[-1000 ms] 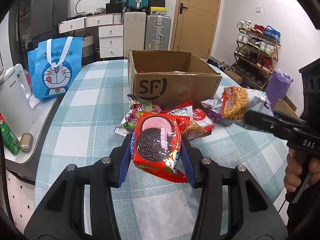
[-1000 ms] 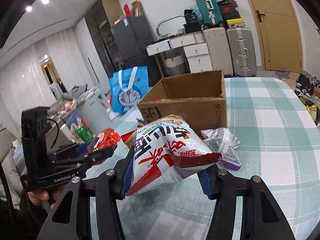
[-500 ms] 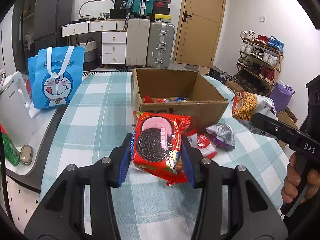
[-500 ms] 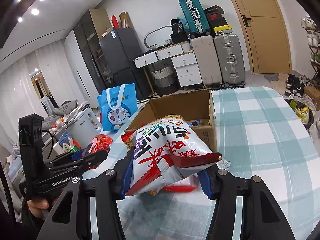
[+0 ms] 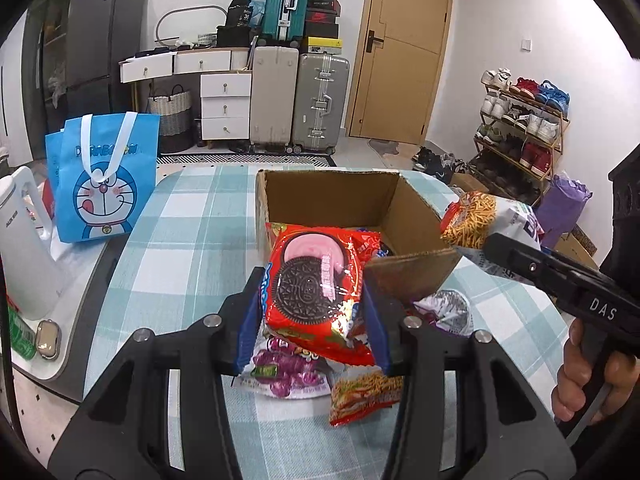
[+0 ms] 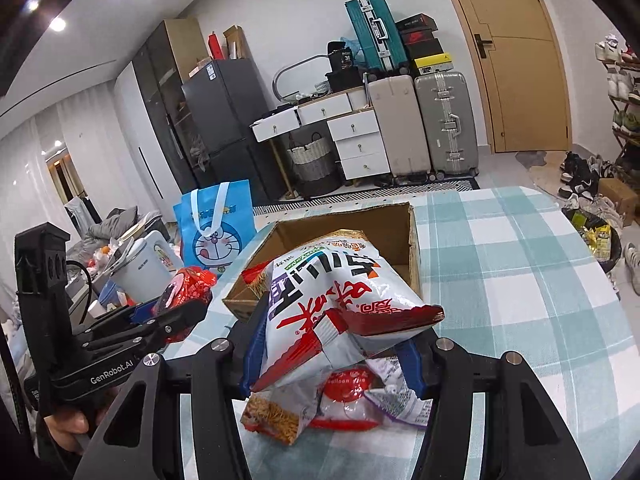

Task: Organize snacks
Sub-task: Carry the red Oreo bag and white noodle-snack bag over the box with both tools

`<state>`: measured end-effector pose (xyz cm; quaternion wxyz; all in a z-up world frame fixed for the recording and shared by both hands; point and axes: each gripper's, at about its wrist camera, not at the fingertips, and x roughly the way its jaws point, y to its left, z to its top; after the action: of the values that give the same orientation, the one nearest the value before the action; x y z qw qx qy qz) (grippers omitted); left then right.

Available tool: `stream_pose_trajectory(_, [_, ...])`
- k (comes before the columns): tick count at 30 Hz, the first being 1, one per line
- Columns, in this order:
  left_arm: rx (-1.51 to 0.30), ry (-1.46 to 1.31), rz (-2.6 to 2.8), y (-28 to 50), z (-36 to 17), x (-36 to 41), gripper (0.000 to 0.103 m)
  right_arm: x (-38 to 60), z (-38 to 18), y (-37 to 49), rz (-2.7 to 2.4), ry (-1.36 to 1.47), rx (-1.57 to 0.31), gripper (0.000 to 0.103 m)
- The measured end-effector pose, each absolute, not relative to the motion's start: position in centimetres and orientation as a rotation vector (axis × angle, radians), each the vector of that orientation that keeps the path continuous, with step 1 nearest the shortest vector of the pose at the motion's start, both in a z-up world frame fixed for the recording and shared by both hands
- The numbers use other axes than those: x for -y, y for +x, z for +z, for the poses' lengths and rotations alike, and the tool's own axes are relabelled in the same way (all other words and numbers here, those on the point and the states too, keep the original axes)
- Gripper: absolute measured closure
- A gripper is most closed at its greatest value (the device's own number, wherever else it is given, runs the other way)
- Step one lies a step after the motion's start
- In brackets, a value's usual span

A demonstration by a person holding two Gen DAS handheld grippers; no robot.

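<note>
Red cookie packet, printed with a dark round biscuit: the left tongs are gripping it between blue pads, holding it in the air just in front of the cardboard box. The box is standing open on the checked counter, with some wrappers showing inside. Under the packet, a purple grape sweet bag, a red noodle-snack packet and a silver-purple wrapper are lying on the counter. The right tongs are coming in from the right edge with a white chip bag beside the box's right wall. A blue cartoon bag is standing at far left.

Right wrist view: the right tongs are clamping the white chip bag, tilted, over the near edge of the cardboard box. Below it, a noodle-snack packet, a red-and-white packet and a purple-edged wrapper are lying on the counter. The left tongs are holding the red cookie packet at left, beside the box. A white kettle is standing behind them.
</note>
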<state>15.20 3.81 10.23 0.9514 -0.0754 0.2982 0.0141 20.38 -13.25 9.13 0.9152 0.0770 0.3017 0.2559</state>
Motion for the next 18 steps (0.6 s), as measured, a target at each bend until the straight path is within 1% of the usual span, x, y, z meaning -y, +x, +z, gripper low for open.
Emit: stream_pose_trajectory(18, [-0.589, -0.131, 0.029, 23.3, 11.1, -3.7, 0.06, 11.7, 8.0, 25.7, 0.49, 0.152, -0.655, 0.048])
